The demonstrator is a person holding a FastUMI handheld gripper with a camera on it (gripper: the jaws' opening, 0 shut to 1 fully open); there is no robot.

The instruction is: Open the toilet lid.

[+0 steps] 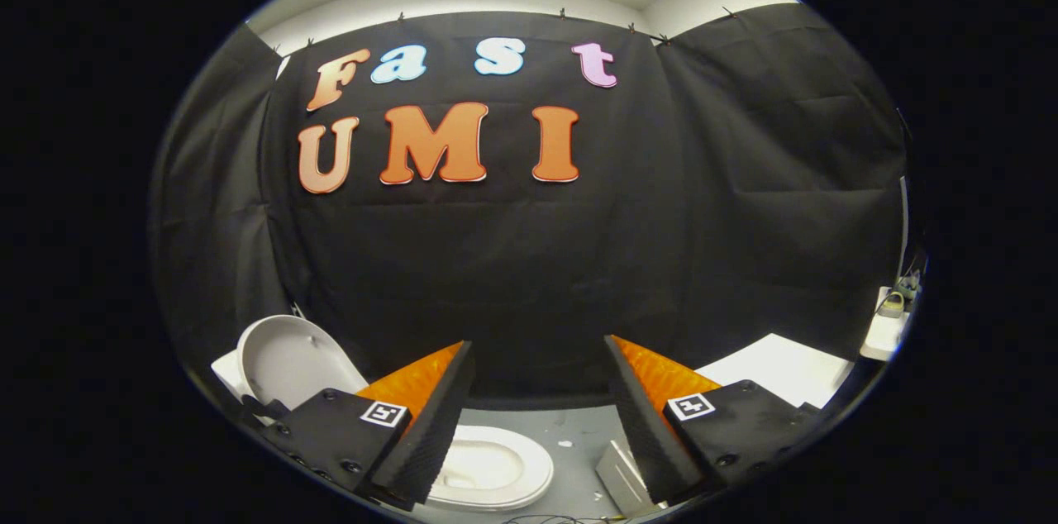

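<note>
My tongs (537,425) wide apart, gripping nothing | white plastic oval toilet lid (289,359) stands raised beyond my left finger, white seat and bowl (496,470) bare between the fingers | step: opening looks done | next: ease clear without knocking the lid down

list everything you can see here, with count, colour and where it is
toilet lid: 1, white, raised upright behind the left finger
toilet seat and bowl: 1, white, on the floor below and between the fingers
floor: 1, grey, between the fingers
flat-topped surface: 1, white, beyond the right finger
metal box-like item: 1, grey, beside the right finger; too cut off to identify
small shelf with items: 1, white, far right; items too small to tell
gripper: 1, black with orange fingers, open, holding nothing
</note>
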